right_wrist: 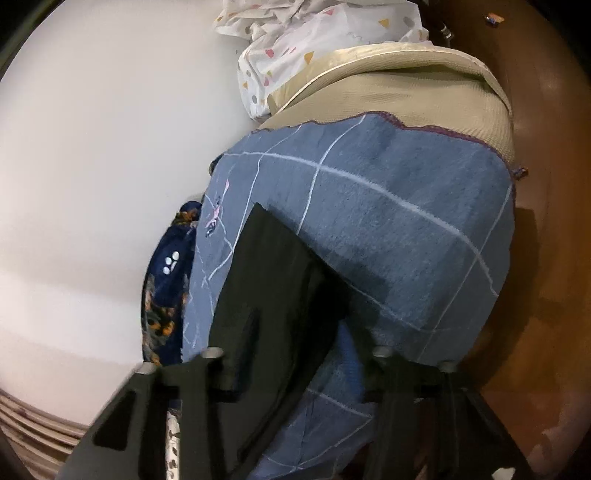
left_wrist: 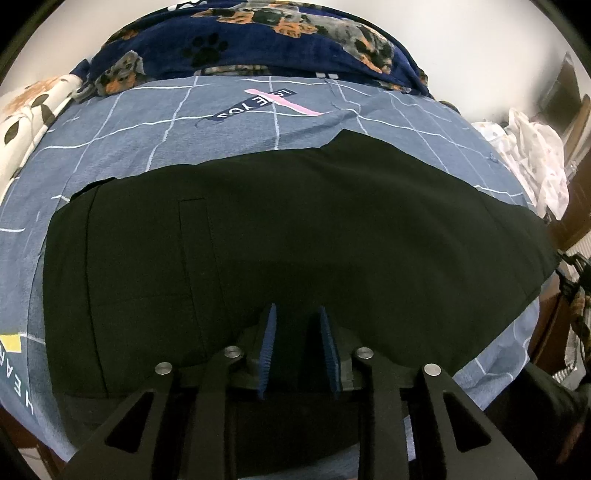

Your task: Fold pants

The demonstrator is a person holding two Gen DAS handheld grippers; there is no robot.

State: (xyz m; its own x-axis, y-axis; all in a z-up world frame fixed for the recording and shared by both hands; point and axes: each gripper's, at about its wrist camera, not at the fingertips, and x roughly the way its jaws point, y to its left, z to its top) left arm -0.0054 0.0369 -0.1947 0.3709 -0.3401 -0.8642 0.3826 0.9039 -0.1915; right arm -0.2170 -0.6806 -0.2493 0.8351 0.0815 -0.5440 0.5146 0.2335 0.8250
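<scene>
Black pants [left_wrist: 295, 221] lie flat across a blue grid-lined bedsheet [left_wrist: 147, 140], with a back pocket seam showing at the left. My left gripper [left_wrist: 299, 314] hovers over their near edge; its blue pads [left_wrist: 269, 343] stand apart, with flat cloth beneath and nothing pinched. In the blurred right wrist view, one end of the pants [right_wrist: 273, 280] runs in between the fingers of my right gripper [right_wrist: 295, 332]. Its jaws stand apart, and sheet [right_wrist: 388, 221] shows between the cloth's edge and the blue right pad [right_wrist: 351, 350].
A navy dog-print blanket [left_wrist: 258, 33] is bunched at the bed's far side, with a white flowered cloth [left_wrist: 29, 107] beside it. White patterned fabric [right_wrist: 314, 48] lies on a beige mattress [right_wrist: 406, 85]. The wooden floor [right_wrist: 546, 258] borders the bed's edge, and a white wall [right_wrist: 92, 147] runs beyond.
</scene>
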